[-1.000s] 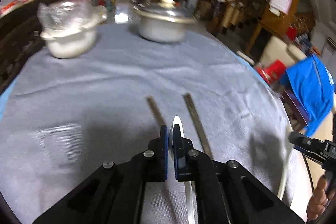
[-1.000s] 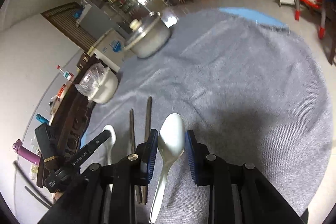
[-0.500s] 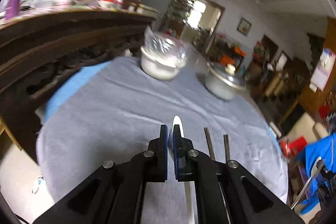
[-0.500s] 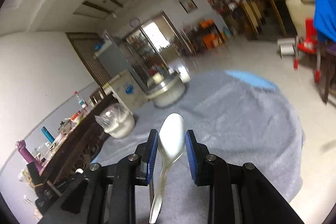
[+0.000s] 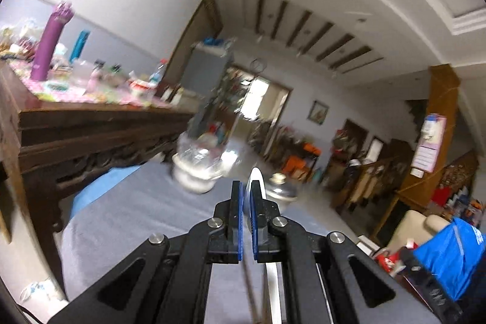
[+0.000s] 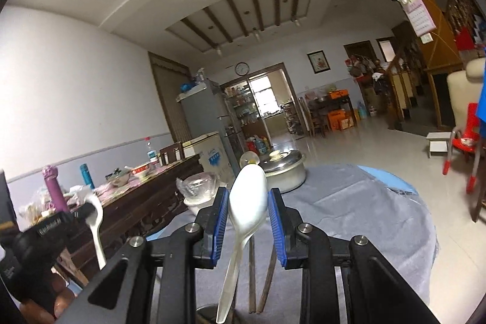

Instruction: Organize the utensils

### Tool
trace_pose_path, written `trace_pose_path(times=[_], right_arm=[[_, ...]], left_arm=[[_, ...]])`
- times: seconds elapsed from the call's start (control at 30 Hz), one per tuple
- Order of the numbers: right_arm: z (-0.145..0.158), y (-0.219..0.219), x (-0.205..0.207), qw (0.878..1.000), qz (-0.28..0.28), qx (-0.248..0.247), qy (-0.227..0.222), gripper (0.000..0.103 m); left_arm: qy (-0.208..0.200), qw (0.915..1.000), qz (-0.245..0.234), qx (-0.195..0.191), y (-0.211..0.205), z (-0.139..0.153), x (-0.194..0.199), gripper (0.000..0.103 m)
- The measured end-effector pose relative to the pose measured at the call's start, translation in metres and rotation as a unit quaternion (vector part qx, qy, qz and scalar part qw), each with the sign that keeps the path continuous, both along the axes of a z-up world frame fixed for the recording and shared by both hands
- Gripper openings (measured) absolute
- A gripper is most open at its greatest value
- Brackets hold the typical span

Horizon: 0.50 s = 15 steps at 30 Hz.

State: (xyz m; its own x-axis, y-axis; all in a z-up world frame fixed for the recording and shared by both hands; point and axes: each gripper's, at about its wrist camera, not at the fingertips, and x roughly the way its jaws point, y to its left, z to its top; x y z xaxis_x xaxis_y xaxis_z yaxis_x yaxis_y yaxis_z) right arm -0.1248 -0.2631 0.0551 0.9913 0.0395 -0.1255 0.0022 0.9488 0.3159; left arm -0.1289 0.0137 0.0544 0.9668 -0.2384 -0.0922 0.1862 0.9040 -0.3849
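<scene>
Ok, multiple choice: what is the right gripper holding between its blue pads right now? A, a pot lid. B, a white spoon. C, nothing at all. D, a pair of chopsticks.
B: in the right wrist view the right gripper has its blue pads closed on the bowl of a white spoon, whose handle hangs down below the fingers, while the chopsticks lie on the grey cloth underneath.

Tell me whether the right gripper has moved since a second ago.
Yes. The right gripper, shut on its white spoon, has tilted upward: the lidded pot dropped down the view and the ceiling now fills the top.
</scene>
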Motion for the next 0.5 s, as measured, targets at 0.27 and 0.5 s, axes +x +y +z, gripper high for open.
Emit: trace_pose_path(times=[0.27,0.5], right_arm=[[-0.016,0.022,-0.002,0.999,0.006,-0.037,0.000,0.029],[-0.037,0.025,0.008,0.999,0.008,-0.044,0.020,0.029]], left_arm=[[-0.020,0.9987,-0.020,0.042,-0.034,-0.016,0.000,0.004],[-0.018,0.9975,-0.029,0.062,-0.057,-0.032,0.006,0.004]])
